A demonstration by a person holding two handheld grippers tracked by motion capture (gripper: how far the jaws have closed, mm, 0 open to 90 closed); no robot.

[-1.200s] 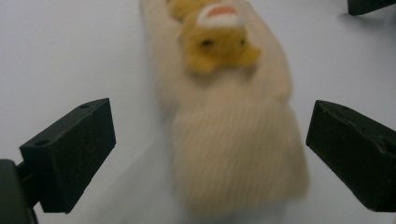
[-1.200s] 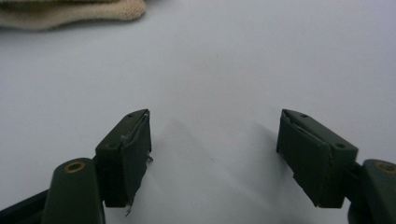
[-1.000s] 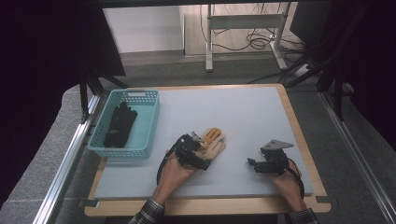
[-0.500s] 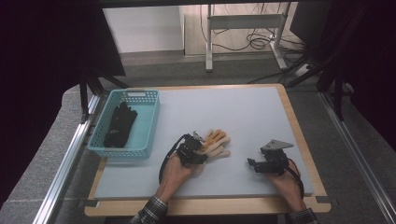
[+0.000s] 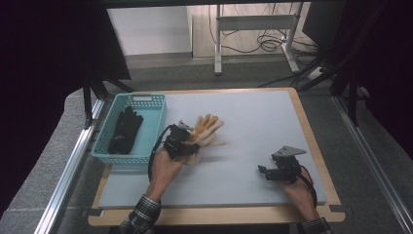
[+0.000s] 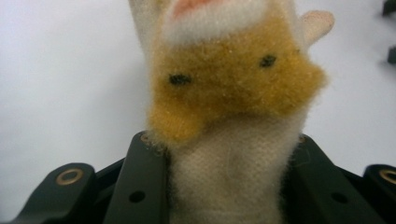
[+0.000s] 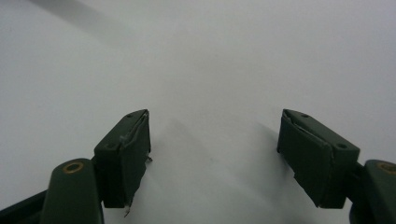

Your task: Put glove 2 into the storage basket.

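Observation:
A fuzzy yellow and cream glove [image 5: 207,127] hangs off the mat near the middle of the table, its fingers pointing away from me. My left gripper [image 5: 187,141] has just closed its jaws on the glove's cuff and is shut on it. In the left gripper view the cream cuff [image 6: 233,186] is pinched between the two black jaws, with the yellow part [image 6: 233,88] above. My right gripper [image 5: 263,171] rests low at the front right of the mat. Its jaws stand open [image 7: 215,140] with nothing between them.
A turquoise basket [image 5: 127,157] stands at the left edge of the mat with a black glove [image 5: 125,129] lying in it. The pale grey mat [image 5: 253,112] has a wooden border. Black frame posts flank the table.
The left gripper closed on the fuzzy glove and lifted it, moving up and a little left toward the basket. The right hand has kept still.

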